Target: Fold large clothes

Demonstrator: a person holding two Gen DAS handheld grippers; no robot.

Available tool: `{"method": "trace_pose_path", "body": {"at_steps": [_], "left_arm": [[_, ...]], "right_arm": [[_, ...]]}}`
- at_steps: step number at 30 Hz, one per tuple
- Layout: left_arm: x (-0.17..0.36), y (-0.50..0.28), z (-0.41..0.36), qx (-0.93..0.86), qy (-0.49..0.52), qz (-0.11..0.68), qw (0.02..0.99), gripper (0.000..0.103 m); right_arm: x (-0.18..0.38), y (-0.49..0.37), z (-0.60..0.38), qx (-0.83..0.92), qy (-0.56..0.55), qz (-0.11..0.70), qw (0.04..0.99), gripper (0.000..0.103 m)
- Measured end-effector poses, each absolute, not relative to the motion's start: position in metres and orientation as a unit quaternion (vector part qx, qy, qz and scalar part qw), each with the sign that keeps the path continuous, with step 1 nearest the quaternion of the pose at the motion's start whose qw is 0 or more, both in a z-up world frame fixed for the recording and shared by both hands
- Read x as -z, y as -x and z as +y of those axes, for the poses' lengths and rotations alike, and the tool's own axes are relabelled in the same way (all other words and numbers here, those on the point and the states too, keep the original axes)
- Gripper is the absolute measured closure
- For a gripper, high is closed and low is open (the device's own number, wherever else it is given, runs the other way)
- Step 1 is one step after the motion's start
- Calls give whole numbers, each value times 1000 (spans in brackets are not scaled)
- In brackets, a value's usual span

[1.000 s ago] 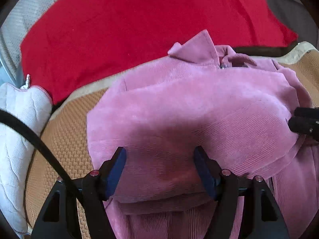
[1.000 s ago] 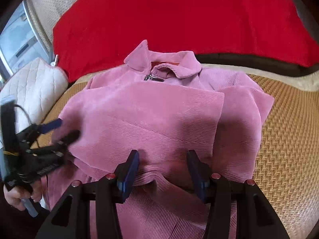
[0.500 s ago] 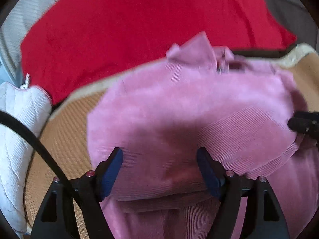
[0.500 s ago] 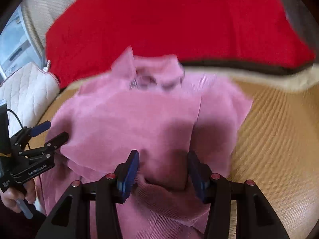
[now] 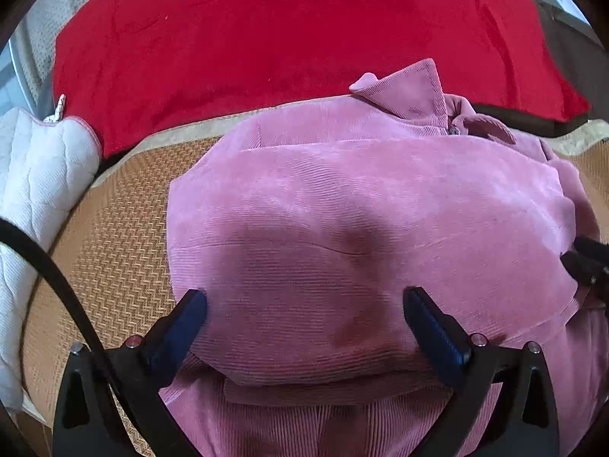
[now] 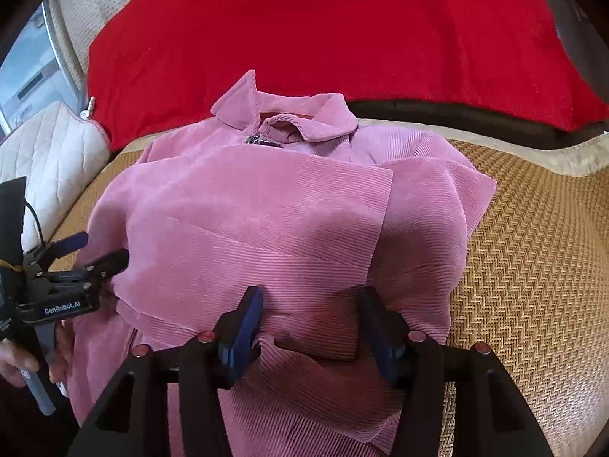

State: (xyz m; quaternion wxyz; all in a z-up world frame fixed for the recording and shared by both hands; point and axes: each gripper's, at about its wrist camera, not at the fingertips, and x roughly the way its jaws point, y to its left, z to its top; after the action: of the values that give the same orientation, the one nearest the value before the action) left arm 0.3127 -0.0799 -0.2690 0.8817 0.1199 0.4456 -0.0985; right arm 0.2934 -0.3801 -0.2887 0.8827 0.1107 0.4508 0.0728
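A pink corduroy jacket (image 6: 266,236), partly folded, is spread on a woven tan mat (image 6: 533,266) before a red cushion (image 6: 323,30). The left gripper (image 5: 304,304) has just been opened wide over the cloth, nothing pinched. The right gripper (image 6: 312,320) is seen half spread; whether a fold is pinched cannot be told.

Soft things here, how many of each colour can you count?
Pink: 1, the jacket
Red: 1, the blanket
White: 1, the cushion
Tan: 1, the mat
Total: 4
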Motion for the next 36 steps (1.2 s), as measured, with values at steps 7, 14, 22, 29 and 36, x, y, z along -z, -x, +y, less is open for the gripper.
{"method": "trace_pose_path", "body": {"at_steps": [7,14,22,29,36], "left_arm": [[260,-311,-65,108,-112,478,865,0],[233,-289,-43,51,-134,409,901,0],[254,-284,-43,41,-185,429,883,0],[231,-215,-35,83,-108,382,914,0],[214,-171,-52,117,-115,355,920,0]], "right_arm": [[287,-291,-384,-81,-133,439,885,38],[261,-270,-401,-21,-153,405,901,43],[274,-262,-389,-6,-121,425,897,55],[234,-219,-378,-1,-90,368,926,54],[191,-170,-363,16,-20,308,951,50]]}}
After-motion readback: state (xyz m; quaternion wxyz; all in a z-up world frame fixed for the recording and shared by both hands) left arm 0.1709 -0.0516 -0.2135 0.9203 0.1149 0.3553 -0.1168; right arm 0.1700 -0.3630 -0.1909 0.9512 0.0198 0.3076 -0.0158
